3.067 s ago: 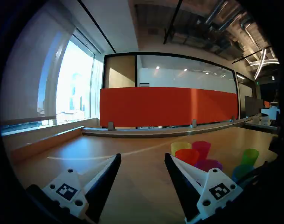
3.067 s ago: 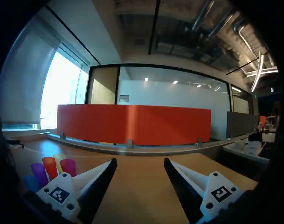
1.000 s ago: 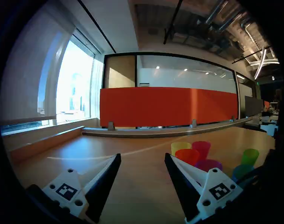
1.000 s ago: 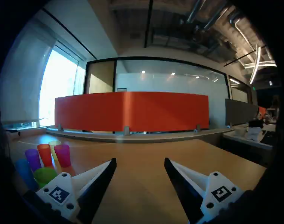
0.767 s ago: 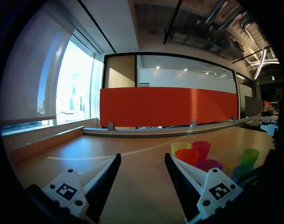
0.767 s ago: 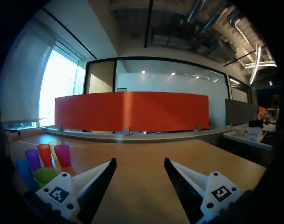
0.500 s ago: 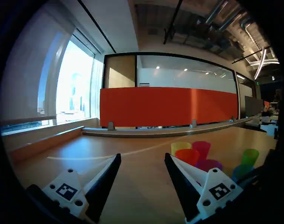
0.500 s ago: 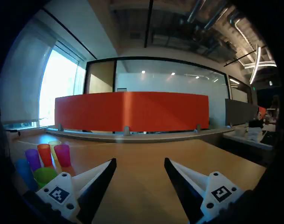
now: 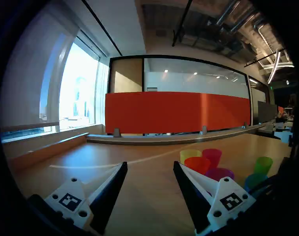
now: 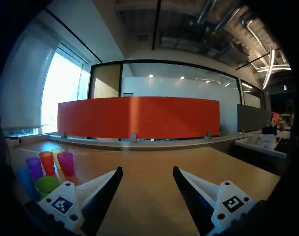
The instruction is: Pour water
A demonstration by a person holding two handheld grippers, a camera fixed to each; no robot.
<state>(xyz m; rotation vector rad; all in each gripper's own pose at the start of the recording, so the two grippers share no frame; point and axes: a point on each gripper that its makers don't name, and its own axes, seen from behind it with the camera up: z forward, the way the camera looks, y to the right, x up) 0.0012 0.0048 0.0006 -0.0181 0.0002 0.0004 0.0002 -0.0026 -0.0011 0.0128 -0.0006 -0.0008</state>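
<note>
Left hand-held gripper [image 9: 149, 165]: fingers spread wide, nothing between them, held low over the wooden counter [image 9: 145, 208]. We see six plastic cups standing upright in a tight cluster on the counter, ahead and to the right in the left gripper view. Yellow cup [image 9: 189, 154] and pink cup [image 9: 213, 153] are at the back. Orange cup [image 9: 196, 163] and purple cup [image 9: 220, 173] are just in front, partly hidden behind this gripper's right finger. Green cup [image 9: 263, 164] and blue cup [image 9: 253, 181] sit farther right, near the rim of the view. We cannot tell whether the finger touches any cup, nor whether any cup holds water.

Right hand-held gripper [image 10: 147, 169]: also spread wide, gripping nothing, low over the counter. In the right gripper view the cups sit low on the left, beside this gripper's left finger, with green and blue nearest the camera and the other four in a row behind them. The counter between and ahead of the fingers is bare wood.

Behind it all we see an orange partition [image 10: 137, 124] running along the counter's far edge and a bright window [image 10: 63, 98] on the left.
</note>
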